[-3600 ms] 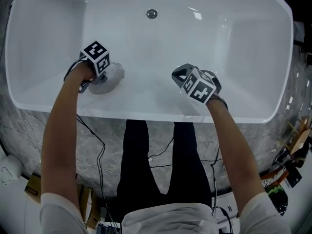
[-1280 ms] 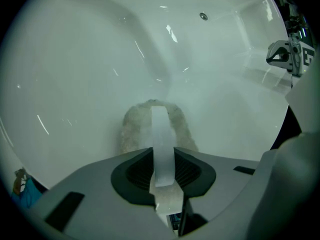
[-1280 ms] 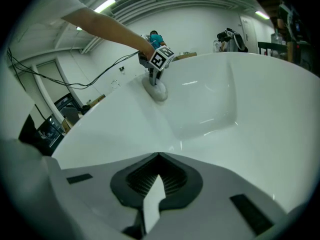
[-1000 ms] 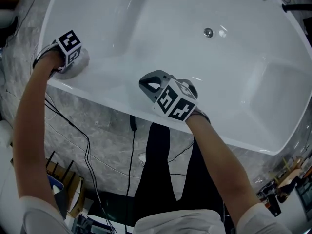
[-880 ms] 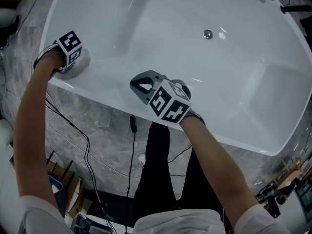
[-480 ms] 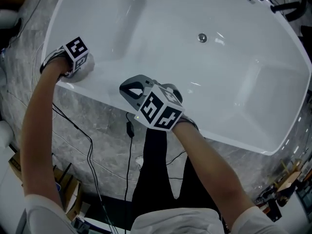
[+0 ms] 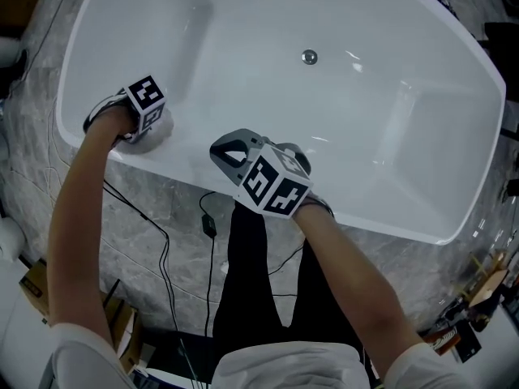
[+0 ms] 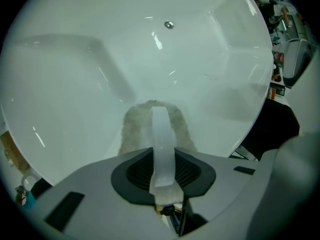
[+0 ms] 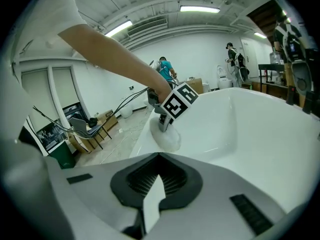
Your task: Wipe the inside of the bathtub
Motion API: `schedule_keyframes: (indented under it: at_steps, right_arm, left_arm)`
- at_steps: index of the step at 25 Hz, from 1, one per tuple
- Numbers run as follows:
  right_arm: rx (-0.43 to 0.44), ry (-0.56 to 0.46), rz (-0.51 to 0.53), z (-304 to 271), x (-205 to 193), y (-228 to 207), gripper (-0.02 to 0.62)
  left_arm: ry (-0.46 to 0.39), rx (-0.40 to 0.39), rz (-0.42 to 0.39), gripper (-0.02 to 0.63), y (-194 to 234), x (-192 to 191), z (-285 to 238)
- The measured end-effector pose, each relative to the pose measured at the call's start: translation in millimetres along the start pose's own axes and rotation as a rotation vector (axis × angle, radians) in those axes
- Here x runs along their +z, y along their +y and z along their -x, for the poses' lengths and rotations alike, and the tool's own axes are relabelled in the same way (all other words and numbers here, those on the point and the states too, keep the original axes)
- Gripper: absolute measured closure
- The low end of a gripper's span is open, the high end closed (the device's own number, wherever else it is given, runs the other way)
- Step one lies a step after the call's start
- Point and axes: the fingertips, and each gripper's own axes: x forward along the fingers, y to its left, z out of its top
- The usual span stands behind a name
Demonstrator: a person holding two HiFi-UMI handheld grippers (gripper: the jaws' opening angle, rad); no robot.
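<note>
The bathtub [image 7: 268, 87], white and glossy, fills the upper head view. Its long axis runs from 10 o'clock to 4 o'clock, and the drain [image 7: 309, 57] sits at about 12 o'clock of centre. A pale fluffy cloth [image 7: 165, 128] is pressed on the tub's near rim at 9 o'clock, where the rim curves toward the end wall.

The left gripper [image 8: 160, 115] has hold of it. Its jaws are closed together into one narrow strip, and the cloth's pile bulges out on both sides of them and bears on the white surface (the right gripper view shows the same cloth flattened under that gripper).

The right gripper [image 9: 157, 184] is at the middle of the head view, over the near rim at 6 o'clock of the tub. Its jaws are closed on nothing, and I cannot tell whether it touches the rim. It is well apart from the cloth and faces it.

At 6 o'clock below the tub, the person's dark legs [image 7: 259, 274] stand on a grey marbled floor [image 7: 138, 258] with cables [image 7: 209, 227] trailing across it. Far back in the right gripper view, two people [image 9: 164, 66] stand at 12 o'clock in a white room, and a chair [image 9: 87, 126] sits at 9 o'clock.
</note>
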Motion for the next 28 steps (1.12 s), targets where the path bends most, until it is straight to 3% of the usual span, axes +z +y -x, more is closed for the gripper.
schedule_keyframes:
  at_steps: [7, 28]
  right_arm:
    - [-0.048, 0.023, -0.037, 50.7, -49.0, -6.7, 0.591]
    - [-0.247, 0.079, -0.234, 207.2, -189.5, -10.9, 0.592]
  left_arm:
    - [-0.054, -0.052, -0.075, 0.509, -81.7, 67.6, 2.1]
    - [-0.175, -0.171, -0.277, 0.509, -293.4, 210.9, 27.3]
